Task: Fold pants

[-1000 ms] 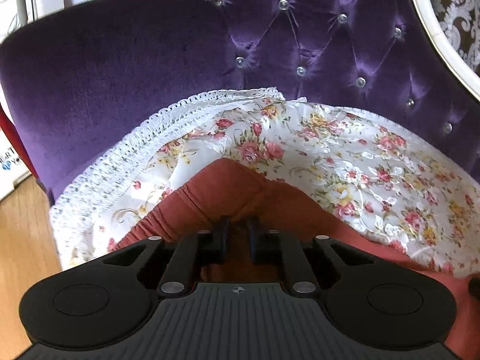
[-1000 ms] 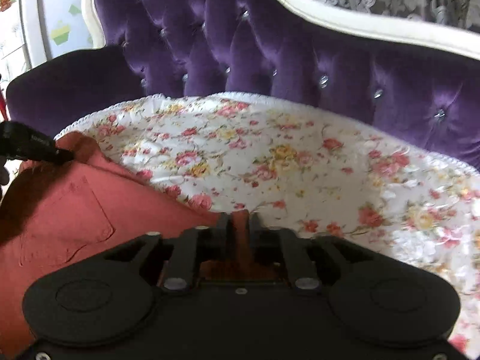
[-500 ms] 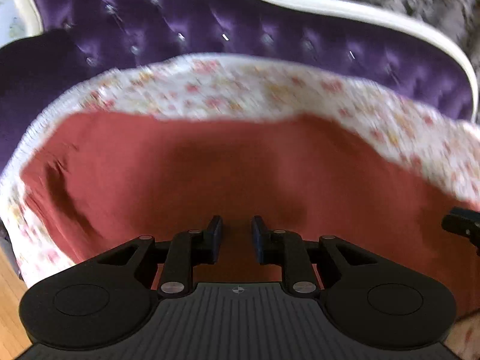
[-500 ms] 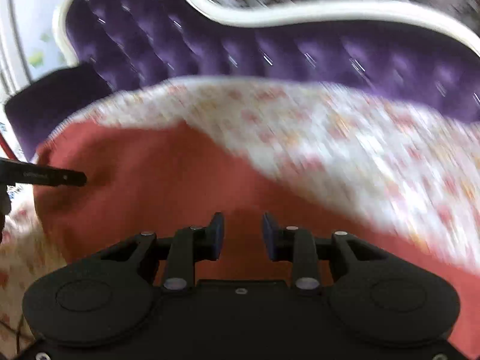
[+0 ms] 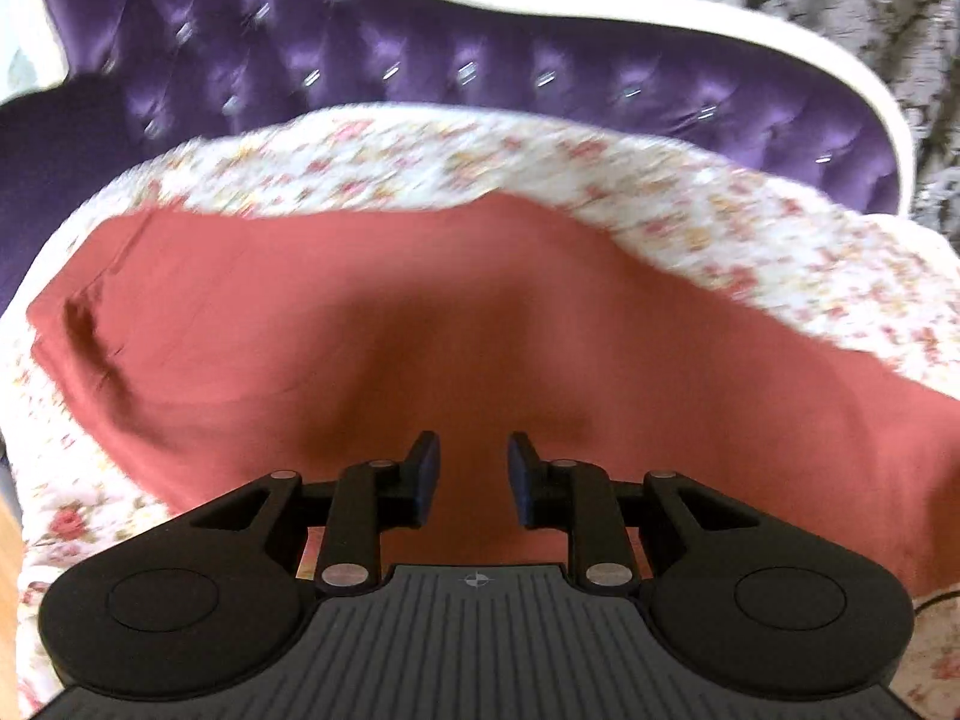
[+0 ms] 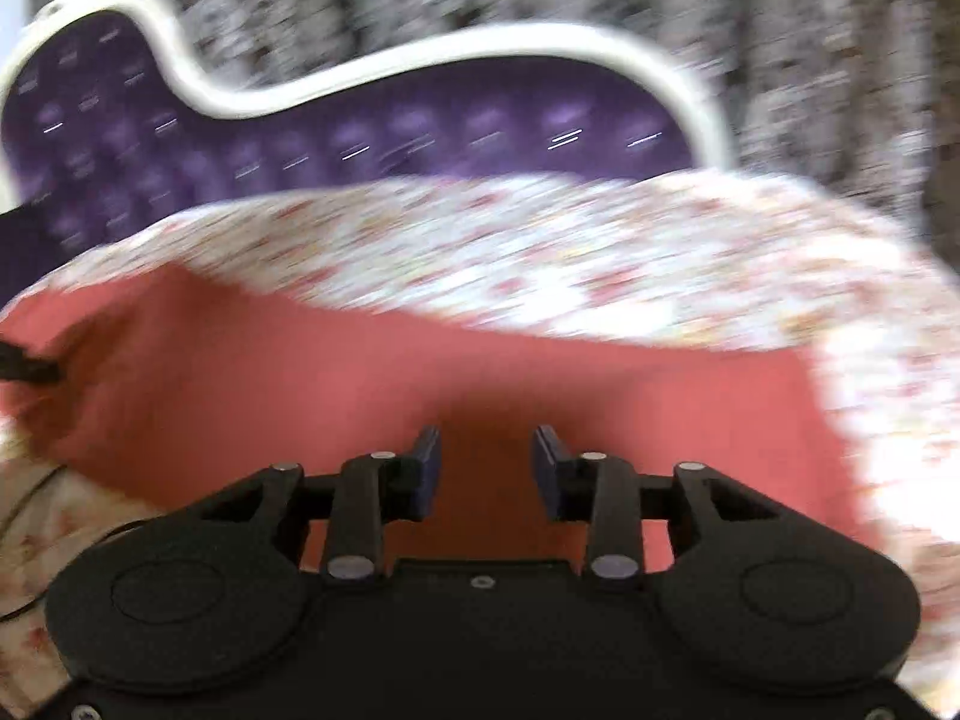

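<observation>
The left gripper (image 5: 468,468) is closest in its view. Its two fingers are apart and nothing is between them. The right gripper (image 6: 487,468) looks the same, with its fingers apart and holding nothing. Both hang just above the red pants (image 5: 420,312). The pants lie spread out flat on a flowery cloth (image 5: 750,228) that covers the seat. In the right view the pants (image 6: 360,372) reach across the cloth (image 6: 570,252), and a black tip of the other gripper (image 6: 27,367) shows at their left edge. Behind the cloth is a purple sofa back (image 5: 420,48) with shiny buttons and a white rim. The far parts are blurry.
</observation>
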Demonstrator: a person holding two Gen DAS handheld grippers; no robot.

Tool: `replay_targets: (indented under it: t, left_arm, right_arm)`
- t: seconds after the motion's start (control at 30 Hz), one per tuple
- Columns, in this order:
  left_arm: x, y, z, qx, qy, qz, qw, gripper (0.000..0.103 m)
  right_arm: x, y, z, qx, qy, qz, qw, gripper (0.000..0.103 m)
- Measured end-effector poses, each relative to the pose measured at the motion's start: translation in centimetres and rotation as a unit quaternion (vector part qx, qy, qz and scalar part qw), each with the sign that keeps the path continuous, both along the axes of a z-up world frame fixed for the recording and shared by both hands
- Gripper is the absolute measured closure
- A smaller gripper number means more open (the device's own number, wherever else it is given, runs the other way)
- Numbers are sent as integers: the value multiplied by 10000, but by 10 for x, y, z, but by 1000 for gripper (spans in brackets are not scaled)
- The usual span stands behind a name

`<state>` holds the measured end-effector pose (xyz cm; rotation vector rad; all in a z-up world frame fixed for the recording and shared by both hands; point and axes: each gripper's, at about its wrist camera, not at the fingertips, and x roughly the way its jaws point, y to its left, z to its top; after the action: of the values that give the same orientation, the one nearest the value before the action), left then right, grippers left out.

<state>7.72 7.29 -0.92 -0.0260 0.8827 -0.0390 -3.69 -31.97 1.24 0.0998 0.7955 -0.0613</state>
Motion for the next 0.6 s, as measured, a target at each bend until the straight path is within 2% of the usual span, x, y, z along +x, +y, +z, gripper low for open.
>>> replay_targets:
  t: [0.07, 0.13, 0.27, 0.4, 0.5, 0.6]
  left_arm:
    - [-2, -20, 3, -78, -111, -186, 9997, 79]
    - [-3, -39, 2, -164, -119, -418, 9989, 79]
    - [-3, -69, -11, -185, 56, -708, 9973, 79]
    - [0, -83, -27, -169, 321, -754, 9965, 79]
    - [2, -85, -33, -151, 401, -679, 9968, 79]
    - [5, -87, -33, -92, 411, -686, 9968, 79]
  right_arm:
    - [5, -21, 2, -215, -35, -207, 9995, 57]
    - [14, -35, 1, -313, 26, -345, 9989, 64]
    - [25, -54, -9, -186, 238, -250, 9992, 69]
    - [36, -59, -26, 3, 616, -127, 9980, 74]
    - [46, -59, -40, 64, 773, -238, 9967, 74]
    - [56, -62, -47, 13, 653, -367, 9972, 76]
